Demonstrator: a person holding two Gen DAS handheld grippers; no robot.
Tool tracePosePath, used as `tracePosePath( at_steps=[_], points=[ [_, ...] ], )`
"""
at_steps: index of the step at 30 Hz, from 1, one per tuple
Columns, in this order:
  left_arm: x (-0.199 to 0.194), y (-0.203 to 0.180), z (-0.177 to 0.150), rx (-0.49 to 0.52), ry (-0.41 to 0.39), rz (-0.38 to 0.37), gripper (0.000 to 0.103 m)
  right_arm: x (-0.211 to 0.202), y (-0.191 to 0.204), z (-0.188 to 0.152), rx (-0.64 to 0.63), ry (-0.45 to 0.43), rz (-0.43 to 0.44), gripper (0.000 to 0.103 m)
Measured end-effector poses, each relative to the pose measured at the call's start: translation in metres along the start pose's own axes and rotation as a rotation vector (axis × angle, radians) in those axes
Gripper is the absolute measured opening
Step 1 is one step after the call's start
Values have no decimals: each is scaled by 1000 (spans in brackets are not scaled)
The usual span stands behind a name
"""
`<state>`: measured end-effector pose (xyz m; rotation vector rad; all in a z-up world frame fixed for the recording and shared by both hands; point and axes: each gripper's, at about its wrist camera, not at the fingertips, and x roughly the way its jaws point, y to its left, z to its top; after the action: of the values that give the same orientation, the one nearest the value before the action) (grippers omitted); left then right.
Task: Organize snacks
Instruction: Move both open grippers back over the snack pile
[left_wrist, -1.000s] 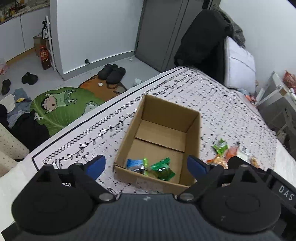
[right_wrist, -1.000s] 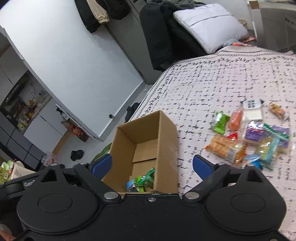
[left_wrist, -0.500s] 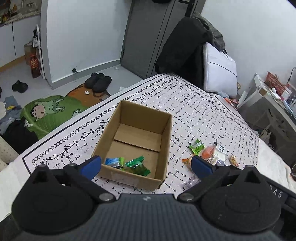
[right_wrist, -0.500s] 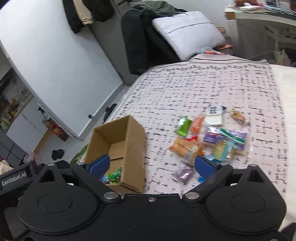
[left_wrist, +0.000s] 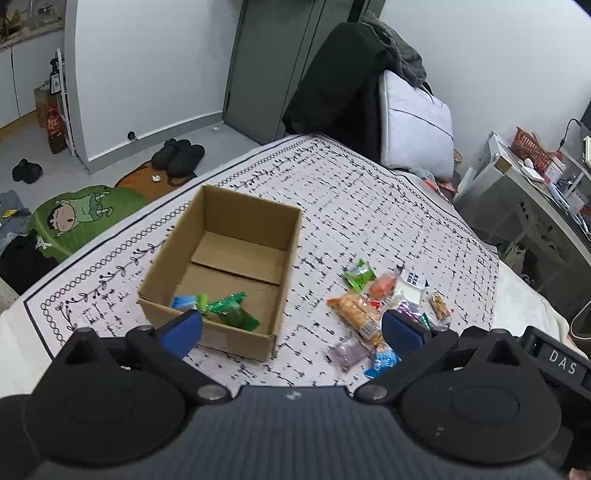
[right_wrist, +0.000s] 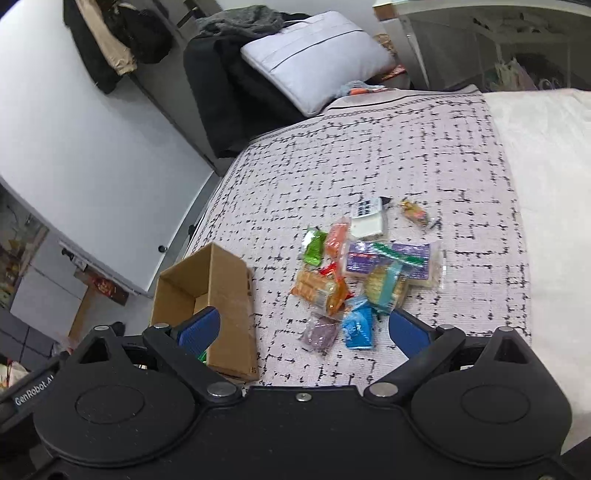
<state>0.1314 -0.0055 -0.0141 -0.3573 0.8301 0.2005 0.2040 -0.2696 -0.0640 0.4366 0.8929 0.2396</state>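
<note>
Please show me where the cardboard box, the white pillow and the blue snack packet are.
Cardboard box (left_wrist: 168, 258), left wrist view, on its left wall.
White pillow (right_wrist: 314, 55), right wrist view, on its middle.
Blue snack packet (right_wrist: 357, 328), right wrist view, on its middle.

Soft, even indoor light is filling both views, shadows staying faint; fisheye bending is curving the walls at the edges, and slight blur is smearing the bedspread print.

Left gripper hangs above the cardboard box, near its front corner, jaws spread wide, nothing between the blue pads. Right gripper hovers right of that box, likewise gaping and empty; its height is hard to judge.
</note>
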Motion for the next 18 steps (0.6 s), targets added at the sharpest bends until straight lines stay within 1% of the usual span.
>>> tracePosePath(
  at_steps=[5,10,14,15,18],
  points=[
    [7,-13,-5,0,13,-1,103,-6,-17,4,39,-26,-12,98],
    [17,-27,-13,1,21,-5,103,0,-44,6,138,-14,-35,96],
    [28,-38,-18,-1,33,-18,103,2,-61,7,201,-18,-35,89],
    [32,-40,-20,-3,38,-25,103,4,-64,7,217,-16,-34,88],
    [41,-48,-23,-5,52,-45,102,11,-71,7,257,5,-17,84]
  ],
)
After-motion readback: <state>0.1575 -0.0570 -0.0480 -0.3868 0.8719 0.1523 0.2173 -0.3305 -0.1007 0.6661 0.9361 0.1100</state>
